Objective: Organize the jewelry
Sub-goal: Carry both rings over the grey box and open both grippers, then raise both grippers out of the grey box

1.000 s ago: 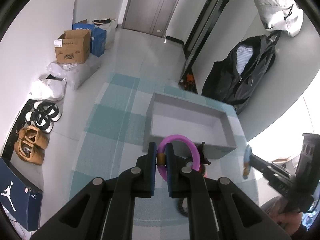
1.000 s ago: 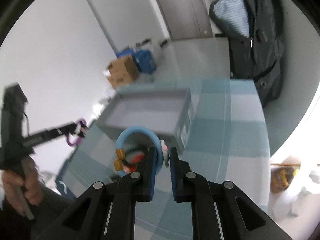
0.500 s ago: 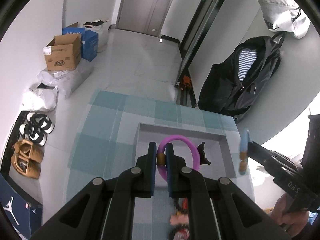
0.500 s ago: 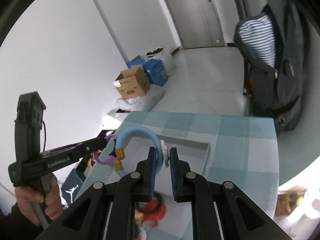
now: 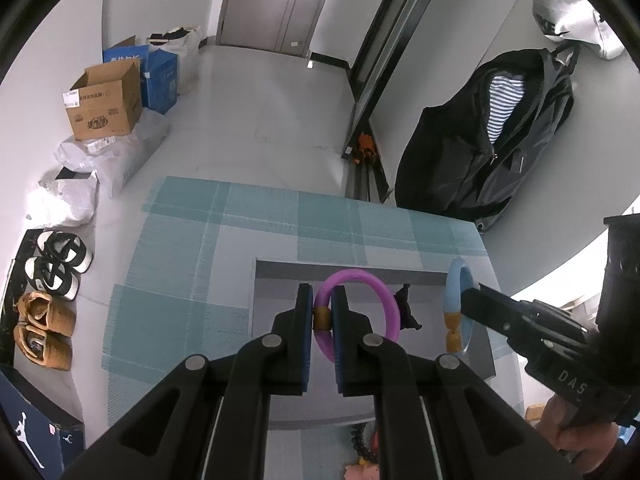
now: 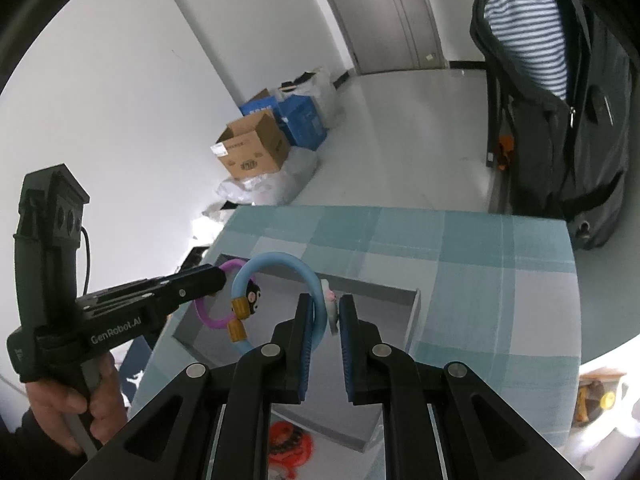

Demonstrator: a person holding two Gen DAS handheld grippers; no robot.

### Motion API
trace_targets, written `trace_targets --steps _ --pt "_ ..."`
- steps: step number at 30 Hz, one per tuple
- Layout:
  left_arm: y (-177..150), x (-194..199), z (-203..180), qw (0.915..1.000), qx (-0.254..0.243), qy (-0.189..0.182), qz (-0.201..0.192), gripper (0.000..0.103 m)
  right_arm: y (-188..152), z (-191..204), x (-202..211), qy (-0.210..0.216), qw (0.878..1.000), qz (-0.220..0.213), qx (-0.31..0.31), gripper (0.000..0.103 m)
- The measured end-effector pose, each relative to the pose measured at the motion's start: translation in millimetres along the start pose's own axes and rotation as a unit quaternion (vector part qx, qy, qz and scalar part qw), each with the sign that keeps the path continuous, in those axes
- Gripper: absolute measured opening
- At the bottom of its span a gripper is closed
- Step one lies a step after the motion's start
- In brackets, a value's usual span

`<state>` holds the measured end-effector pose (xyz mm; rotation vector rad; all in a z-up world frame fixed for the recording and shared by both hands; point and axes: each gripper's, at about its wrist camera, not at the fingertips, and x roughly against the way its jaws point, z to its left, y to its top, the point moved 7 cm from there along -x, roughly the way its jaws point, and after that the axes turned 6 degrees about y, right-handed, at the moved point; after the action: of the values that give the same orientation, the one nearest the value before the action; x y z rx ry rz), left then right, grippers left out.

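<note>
The left claw (image 5: pixel 322 316) was clamped on a purple bracelet (image 5: pixel 386 300), its pads pinching the band at a gold bead near the centre of the left wrist view, with a small black charm (image 5: pixel 408 312) hanging off the ring's right side. The right claw (image 6: pixel 325 312) was likewise clamped on a blue bracelet (image 6: pixel 280 262), gripping the band beside a small pale charm (image 6: pixel 330 300) at the centre of the right wrist view, while two gold beads sat on the band lower left of the pads. Both rings hung over the open grey box (image 5: pixel 264 320), which lay on the checked teal tabletop (image 5: pixel 192 240); in the left wrist view the blue ring showed at centre right, just beside the box's right wall, and in the right wrist view the purple ring hung just left of the blue one. Neither bracelet had been let go, so the drop into the box looked like the step in hand. More remained: a dark beaded piece (image 5: pixel 356 438) and an orange-red piece (image 6: pixel 286 444) lay on the tabletop at the bottom of the frames, outside the box's near wall. The box floor, as far as it showed, held nothing yet.
</note>
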<state>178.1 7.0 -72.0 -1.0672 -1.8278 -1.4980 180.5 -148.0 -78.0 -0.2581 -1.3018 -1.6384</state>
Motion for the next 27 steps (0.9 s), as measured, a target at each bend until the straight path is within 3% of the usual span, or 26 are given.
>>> trace_targets --steps 6,9,11,12,13,20,27 --pt "4.7 0.7 -7.0 0.9996 0.002 -0.028 -0.010 0.005 -2.7 -1.2 -6.3 -0.004 1.000 0.011 0.001 0.015" --pt "4.9 0.6 -12.2 0.9992 -0.004 -0.038 -0.008 0.013 -1.3 -3.8 -6.6 -0.005 1.000 0.014 -0.008 0.020" --pt "2.7 -1.1 -12.5 0.9992 -0.002 -0.039 0.001 0.032 0.7 -3.8 -3.4 -0.001 1.000 0.007 -0.008 0.033" --pt "2.6 -0.7 -11.7 0.9992 0.001 -0.040 -0.001 0.046 1.3 -3.7 -0.3 -0.007 1.000 0.002 -0.003 0.049" --pt "2.6 1.6 -11.0 0.9991 0.004 -0.041 -0.008 0.047 1.9 -3.2 3.4 -0.011 1.000 -0.005 0.001 0.057" --pt "4.1 20.2 -10.8 0.9991 -0.010 -0.020 -0.036 0.047 2.8 2.9 19.0 -0.004 1.000 -0.021 0.009 0.057" --pt "-1.8 30.0 -4.4 0.9992 -0.013 0.004 -0.039 0.047 4.8 8.1 35.4 -0.003 0.999 -0.035 0.008 0.058"
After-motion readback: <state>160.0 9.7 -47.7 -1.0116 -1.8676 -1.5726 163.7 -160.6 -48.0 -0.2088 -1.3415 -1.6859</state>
